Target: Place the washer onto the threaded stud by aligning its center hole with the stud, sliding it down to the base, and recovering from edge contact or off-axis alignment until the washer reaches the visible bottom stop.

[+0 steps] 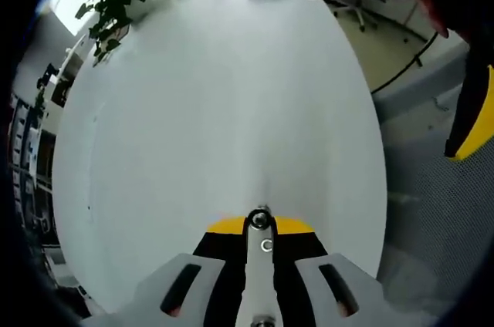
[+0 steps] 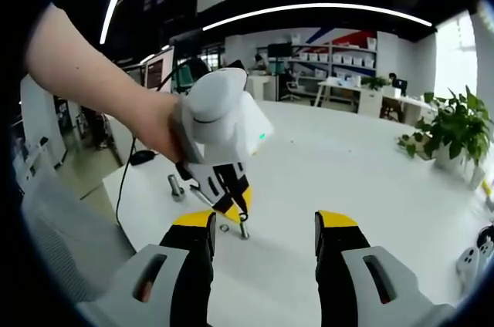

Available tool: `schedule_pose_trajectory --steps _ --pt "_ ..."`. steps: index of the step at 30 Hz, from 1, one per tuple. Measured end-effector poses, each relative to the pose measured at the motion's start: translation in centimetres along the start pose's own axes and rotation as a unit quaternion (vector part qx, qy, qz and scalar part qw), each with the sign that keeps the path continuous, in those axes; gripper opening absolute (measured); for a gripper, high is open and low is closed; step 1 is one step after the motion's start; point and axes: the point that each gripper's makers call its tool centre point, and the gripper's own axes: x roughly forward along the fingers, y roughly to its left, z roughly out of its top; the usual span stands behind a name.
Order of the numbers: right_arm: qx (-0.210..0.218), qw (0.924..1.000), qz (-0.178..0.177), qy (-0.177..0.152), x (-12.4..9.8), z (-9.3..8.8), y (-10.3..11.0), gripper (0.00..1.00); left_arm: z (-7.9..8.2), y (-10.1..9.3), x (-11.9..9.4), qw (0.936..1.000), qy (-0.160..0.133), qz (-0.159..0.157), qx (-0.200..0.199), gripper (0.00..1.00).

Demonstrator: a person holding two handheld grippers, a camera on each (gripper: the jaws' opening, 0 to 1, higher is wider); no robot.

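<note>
My left gripper [image 1: 262, 225] is shut on a silvery threaded stud [image 1: 260, 220] that stands up between its yellow-tipped jaws over the white table [image 1: 216, 111]. From the right gripper view, a hand holds the left gripper [image 2: 235, 205] pointing down, and the stud [image 2: 244, 228] reaches the table below it. A small ring that looks like the washer [image 2: 224, 227] lies flat beside the stud's foot. My right gripper [image 2: 266, 223] hovers open just in front of them, holding nothing. Its spread jaws also enter the left gripper view, right gripper [image 1: 380, 71], at the upper right.
A second short metal post [image 2: 176, 187] stands left of the stud. A potted plant [image 2: 455, 130] and white controllers [image 2: 471, 261] sit at the table's far side. A black cable [image 2: 123, 180] runs off the left edge. An office chair [image 1: 355, 11] stands beyond the table.
</note>
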Motion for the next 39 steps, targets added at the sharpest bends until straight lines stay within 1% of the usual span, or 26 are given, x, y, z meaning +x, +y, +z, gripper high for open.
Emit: schedule_pose_trajectory --steps 4,16,23,26,32,34,39 --pt "0.001 1.0000 0.000 -0.002 0.0 0.1 0.0 0.54 -0.3 -0.2 0.2 0.9999 0.008 -0.001 0.007 0.09" --pt "0.001 1.0000 0.002 -0.004 0.0 0.2 0.1 0.54 -0.6 -0.1 0.7 0.9999 0.014 0.001 0.008 0.09" --pt "-0.006 1.0000 0.003 -0.005 0.0 0.3 0.2 0.54 -1.4 -0.2 2.2 0.9997 0.024 -0.002 0.002 0.09" --pt "-0.005 1.0000 0.004 -0.004 -0.1 0.2 0.2 0.54 -1.5 -0.3 2.9 0.9997 0.024 -0.005 -0.006 0.09" --pt "-0.004 1.0000 0.006 0.000 0.1 0.0 0.3 0.54 -1.6 -0.5 4.3 0.9995 0.029 -0.008 -0.007 0.09" --pt "-0.005 1.0000 0.007 0.002 0.1 -0.1 0.4 0.54 -1.7 -0.5 4.7 0.9995 0.027 -0.012 -0.014 0.09" --pt "-0.005 1.0000 0.007 0.003 0.1 -0.1 0.4 0.54 -1.9 -0.6 5.3 0.9993 0.032 -0.015 -0.015 0.09"
